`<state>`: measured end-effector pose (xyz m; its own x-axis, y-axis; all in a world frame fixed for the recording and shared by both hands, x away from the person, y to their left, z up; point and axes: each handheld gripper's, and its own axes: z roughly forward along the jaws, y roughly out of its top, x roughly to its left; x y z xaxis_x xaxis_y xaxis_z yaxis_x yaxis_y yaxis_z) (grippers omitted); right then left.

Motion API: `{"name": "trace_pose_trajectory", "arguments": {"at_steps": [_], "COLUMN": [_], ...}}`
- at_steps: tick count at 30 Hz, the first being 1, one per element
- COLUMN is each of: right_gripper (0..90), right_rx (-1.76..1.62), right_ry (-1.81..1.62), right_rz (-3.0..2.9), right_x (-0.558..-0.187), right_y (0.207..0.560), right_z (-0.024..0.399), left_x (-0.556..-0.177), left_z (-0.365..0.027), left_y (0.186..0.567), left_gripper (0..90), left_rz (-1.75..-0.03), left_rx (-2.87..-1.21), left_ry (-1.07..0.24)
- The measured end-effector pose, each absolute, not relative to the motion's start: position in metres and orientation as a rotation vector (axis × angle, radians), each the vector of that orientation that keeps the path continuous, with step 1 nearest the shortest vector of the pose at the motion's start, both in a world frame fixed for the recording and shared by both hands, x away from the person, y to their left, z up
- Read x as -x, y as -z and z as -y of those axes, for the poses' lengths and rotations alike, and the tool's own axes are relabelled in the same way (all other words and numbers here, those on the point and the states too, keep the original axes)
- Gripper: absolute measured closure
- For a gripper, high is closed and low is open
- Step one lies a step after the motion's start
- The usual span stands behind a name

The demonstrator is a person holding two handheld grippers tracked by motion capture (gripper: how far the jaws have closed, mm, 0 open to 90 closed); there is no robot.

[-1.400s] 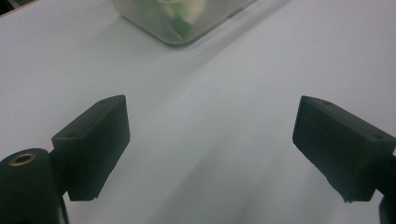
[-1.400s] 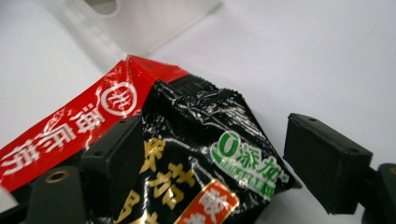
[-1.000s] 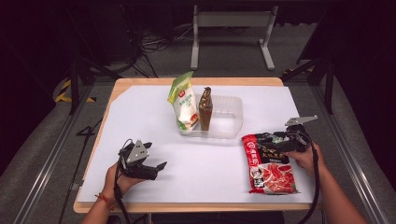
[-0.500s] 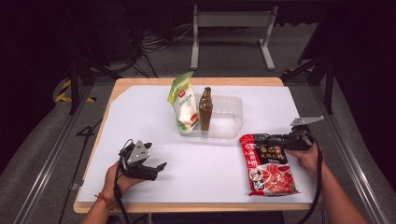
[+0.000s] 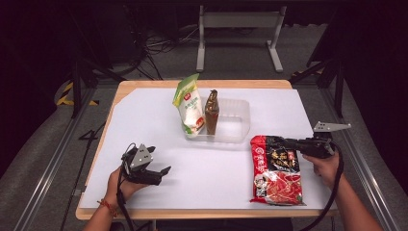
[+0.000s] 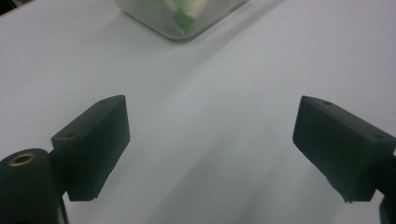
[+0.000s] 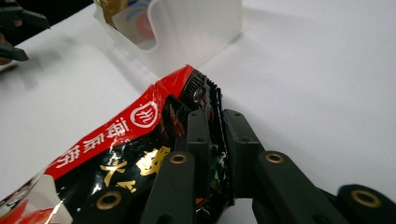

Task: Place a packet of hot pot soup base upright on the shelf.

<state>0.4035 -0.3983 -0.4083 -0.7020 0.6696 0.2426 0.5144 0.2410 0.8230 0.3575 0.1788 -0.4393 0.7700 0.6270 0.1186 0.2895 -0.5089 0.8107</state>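
One flat red-and-black foil pouch (image 5: 276, 168) lies near the right edge of the table (image 5: 144, 106), toward the front right corner, its top end just in front of the clear plastic tray (image 5: 238, 126). Right gripper (image 5: 294, 143): jaws closed on the pouch's crimped edge at its upper right corner, foil pinched between them in the right gripper view. Left gripper (image 5: 161, 174): jaws wide apart, holding nothing, low over bare table near the front left corner.

Handling, as judged: thin glossy film, likely slick and floppy; contents look soft, so the body should sag if lifted by one corner. The sealed crimp is the stiffest hold; a second grip at the opposite edge would steady it.

Writing: white Chinese characters and a round white logo on the red band; gold characters on black. Not legible enough to name a brand. In the tray stand a green-and-white pouch (image 5: 188, 106) and a brown bottle (image 5: 211, 111); their labels unreadable.
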Motion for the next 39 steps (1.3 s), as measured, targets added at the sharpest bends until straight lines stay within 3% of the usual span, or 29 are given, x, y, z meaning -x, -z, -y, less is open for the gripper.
{"name": "trace_pose_trajectory", "arguments": {"at_steps": [11,24,39], "right_gripper": [86.3,87.7,88.1], "right_rx": [-1.071,-0.883,-0.75], "right_ry": [-1.568,-1.644,-1.644], "right_rz": [-2.308,-2.224,-2.2], "right_x": [-0.393,-0.366,-0.358], "right_y": [0.389,0.337,0.311], "right_z": [0.399,0.368,0.342], "left_x": [-0.358,-0.358,-0.358], "left_z": [-0.18,-0.181,-0.188], "left_y": [0.439,0.438,0.434], "left_gripper": [11.7,11.7,11.7], "left_rz": [-0.696,-0.707,-0.721], "left_rx": [-2.112,-2.088,-2.051], "left_ry": [-0.506,-0.496,-0.514]}}
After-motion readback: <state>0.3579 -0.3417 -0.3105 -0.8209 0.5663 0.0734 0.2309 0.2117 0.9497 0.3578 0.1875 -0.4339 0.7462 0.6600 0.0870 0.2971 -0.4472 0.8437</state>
